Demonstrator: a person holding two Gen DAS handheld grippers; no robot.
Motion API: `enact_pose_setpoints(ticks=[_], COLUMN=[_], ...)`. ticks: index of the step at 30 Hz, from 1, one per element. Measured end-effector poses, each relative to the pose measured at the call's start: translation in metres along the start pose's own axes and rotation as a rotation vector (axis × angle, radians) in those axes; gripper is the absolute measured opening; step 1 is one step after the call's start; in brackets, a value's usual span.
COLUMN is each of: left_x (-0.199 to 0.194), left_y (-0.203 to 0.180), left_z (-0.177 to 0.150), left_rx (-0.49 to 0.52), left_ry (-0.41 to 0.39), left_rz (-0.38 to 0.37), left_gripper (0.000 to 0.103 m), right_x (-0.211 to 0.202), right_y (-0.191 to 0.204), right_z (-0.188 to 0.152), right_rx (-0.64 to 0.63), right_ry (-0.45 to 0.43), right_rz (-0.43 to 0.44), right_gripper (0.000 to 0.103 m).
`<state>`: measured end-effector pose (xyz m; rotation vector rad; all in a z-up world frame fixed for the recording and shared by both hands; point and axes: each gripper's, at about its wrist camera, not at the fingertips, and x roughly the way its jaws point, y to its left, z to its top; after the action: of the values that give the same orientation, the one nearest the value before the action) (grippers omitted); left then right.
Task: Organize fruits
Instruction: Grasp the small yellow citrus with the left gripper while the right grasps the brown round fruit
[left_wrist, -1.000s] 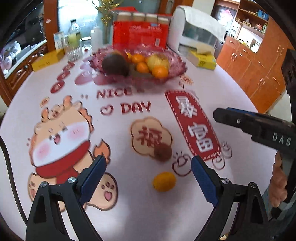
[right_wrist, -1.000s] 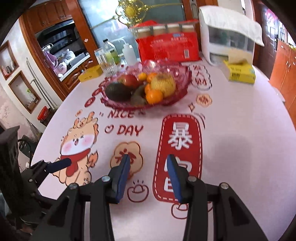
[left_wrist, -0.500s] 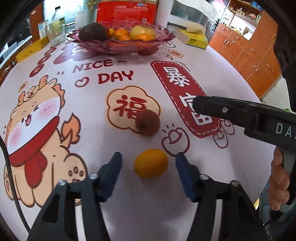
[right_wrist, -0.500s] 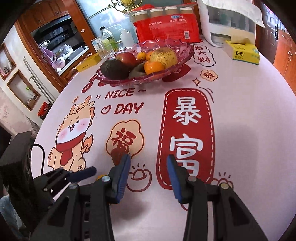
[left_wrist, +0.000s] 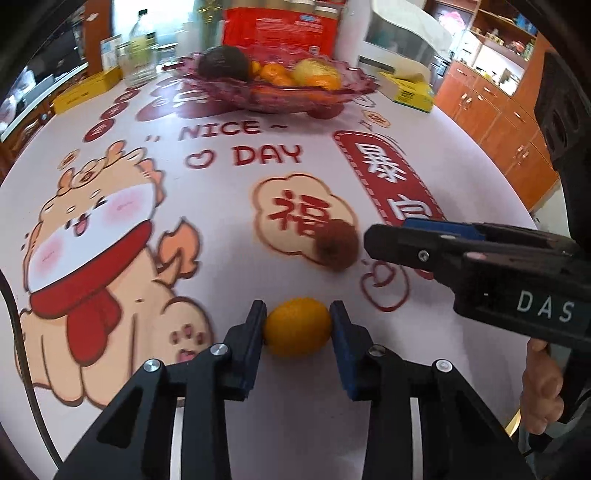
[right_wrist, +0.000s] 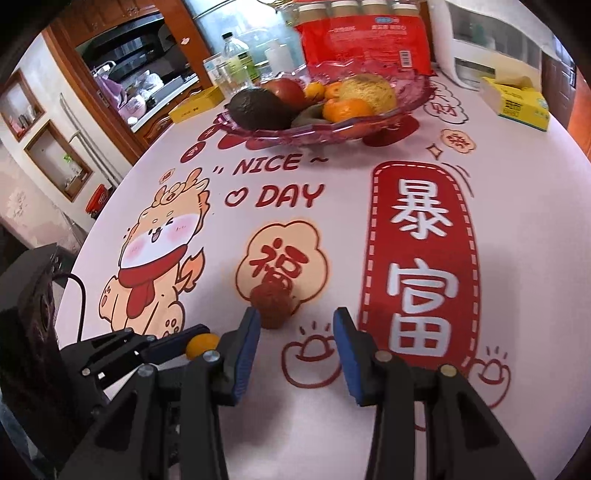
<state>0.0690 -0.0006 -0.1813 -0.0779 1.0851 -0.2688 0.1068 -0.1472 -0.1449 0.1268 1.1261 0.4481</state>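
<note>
My left gripper (left_wrist: 297, 321) is shut on a small orange fruit (left_wrist: 297, 326) that rests on the printed tablecloth; the fruit also shows in the right wrist view (right_wrist: 201, 344). A brown rough-skinned lychee (left_wrist: 336, 243) lies just beyond it. In the right wrist view the lychee (right_wrist: 271, 305) sits just ahead of my open right gripper (right_wrist: 296, 326), close to its left finger. A pink glass fruit bowl (right_wrist: 388, 114) holding an avocado, oranges and other fruit stands at the far side of the table.
Behind the bowl are a red package (right_wrist: 365, 33), bottles (right_wrist: 236, 62) and a white appliance (right_wrist: 491, 48). Yellow boxes lie far left (right_wrist: 195, 105) and far right (right_wrist: 521, 103). My right gripper's body (left_wrist: 480, 269) reaches in from the right beside the lychee.
My left gripper has dropped toward the table and closed its fingers onto the orange fruit. My right gripper has moved lower and closer to the lychee.
</note>
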Motion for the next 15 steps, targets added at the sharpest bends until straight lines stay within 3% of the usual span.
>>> enact_pose_setpoints(ticks=[11, 15], left_x=[-0.018, -0.025], left_y=[0.050, 0.057], left_z=[0.006, 0.011], left_rx=[-0.118, -0.132], left_ry=[-0.039, -0.052], left_rz=[0.052, 0.055], left_gripper=[0.033, 0.033], right_x=[0.032, 0.037], right_y=[0.022, 0.026], right_z=[0.003, 0.006], right_rx=[-0.042, -0.058], right_ry=[0.056, 0.056], right_rz=[0.006, -0.014], right_gripper=[0.041, 0.031])
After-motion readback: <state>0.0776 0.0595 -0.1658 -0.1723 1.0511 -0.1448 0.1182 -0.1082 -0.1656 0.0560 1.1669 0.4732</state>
